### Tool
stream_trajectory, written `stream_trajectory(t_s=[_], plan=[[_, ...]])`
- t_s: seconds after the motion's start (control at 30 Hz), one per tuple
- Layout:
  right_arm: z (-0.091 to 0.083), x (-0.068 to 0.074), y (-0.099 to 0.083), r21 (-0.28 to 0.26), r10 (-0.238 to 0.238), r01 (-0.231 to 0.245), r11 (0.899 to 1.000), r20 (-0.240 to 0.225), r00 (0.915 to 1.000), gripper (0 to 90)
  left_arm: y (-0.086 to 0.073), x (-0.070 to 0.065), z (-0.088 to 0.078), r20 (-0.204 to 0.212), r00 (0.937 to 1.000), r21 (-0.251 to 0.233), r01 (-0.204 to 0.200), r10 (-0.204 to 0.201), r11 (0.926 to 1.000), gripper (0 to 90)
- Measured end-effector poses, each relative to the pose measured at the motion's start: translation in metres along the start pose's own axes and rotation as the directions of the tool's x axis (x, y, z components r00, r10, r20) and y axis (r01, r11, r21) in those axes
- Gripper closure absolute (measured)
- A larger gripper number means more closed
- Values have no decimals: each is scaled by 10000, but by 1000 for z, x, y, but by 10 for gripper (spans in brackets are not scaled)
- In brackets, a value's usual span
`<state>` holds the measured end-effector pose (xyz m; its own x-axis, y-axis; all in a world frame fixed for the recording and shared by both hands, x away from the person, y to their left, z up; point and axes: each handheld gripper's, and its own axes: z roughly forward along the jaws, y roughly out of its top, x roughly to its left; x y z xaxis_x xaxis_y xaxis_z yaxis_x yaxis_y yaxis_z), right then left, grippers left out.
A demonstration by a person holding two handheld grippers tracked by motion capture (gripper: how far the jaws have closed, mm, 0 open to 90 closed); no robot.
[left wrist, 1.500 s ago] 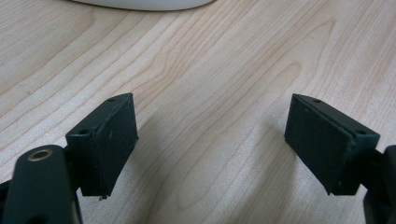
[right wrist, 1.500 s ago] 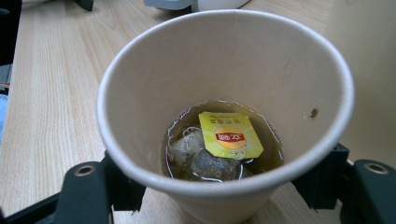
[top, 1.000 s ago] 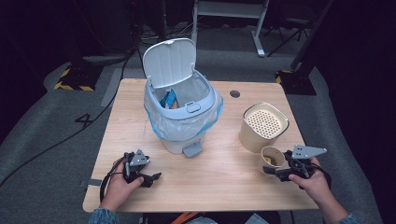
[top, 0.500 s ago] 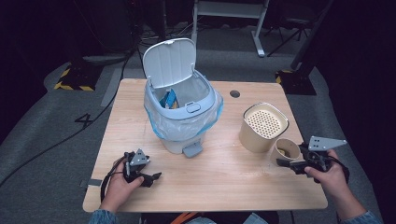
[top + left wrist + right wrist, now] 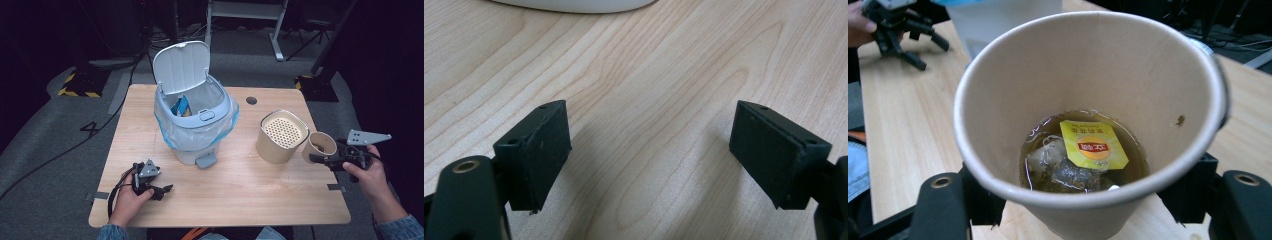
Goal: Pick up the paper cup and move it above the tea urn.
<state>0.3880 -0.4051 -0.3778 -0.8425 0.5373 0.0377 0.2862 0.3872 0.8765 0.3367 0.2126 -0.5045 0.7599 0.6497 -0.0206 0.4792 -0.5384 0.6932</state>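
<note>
My right gripper [image 5: 325, 159] is shut on a brown paper cup [image 5: 319, 146] and holds it in the air at the table's right edge, just right of the beige strainer canister [image 5: 282, 136]. In the right gripper view the cup [image 5: 1088, 75] holds a little brown tea, a wet tea bag [image 5: 1058, 167] and its yellow tag [image 5: 1093, 145]. My left gripper [image 5: 162, 190] rests on the table near the front left, open, with bare wood between its pads [image 5: 541, 150]. A grey pedal bin [image 5: 192, 122] with a blue liner stands open at the table's middle.
The wooden table [image 5: 240, 190] has a round cable hole [image 5: 251, 100] behind the canister. The bin's lid [image 5: 181, 66] stands upright at the back. Inside the bin lies blue and orange rubbish [image 5: 181, 106]. Dark floor with cables surrounds the table.
My right gripper has lifted the cup off the table and carried it rightward and up, away from the canister's front. The left gripper has stayed put.
</note>
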Motion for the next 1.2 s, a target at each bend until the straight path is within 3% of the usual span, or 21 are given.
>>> stream_trajectory(t_s=[0.3, 0.9, 1.0, 1.1, 1.2], plan=[[-2, -25, 20, -90, -211, 217, 9997, 585, 9981, 323, 0, 0, 0, -7, 10000, 7, -7, 7, 10000, 169], [17, -62, 44, 349, -790, 746, 9966, 1476, 9859, 323, 1, 0, 1, 8, 10000, -11, 22, -22, 10000, 169], [19, -64, 49, 568, -1099, 1014, 9932, 1748, 9785, 323, 1, 0, 1, 0, 10000, -14, 20, -20, 10000, 168], [22, -65, 53, 797, -1660, 1527, 9851, 2028, 9651, 323, 1, 0, 1, -17, 10000, -3, 16, -16, 10000, 168], [27, -66, 56, 1145, -2537, 2324, 9658, 2356, 9382, 324, 1, 0, 1, -17, 10000, -7, 19, -19, 10000, 168]])
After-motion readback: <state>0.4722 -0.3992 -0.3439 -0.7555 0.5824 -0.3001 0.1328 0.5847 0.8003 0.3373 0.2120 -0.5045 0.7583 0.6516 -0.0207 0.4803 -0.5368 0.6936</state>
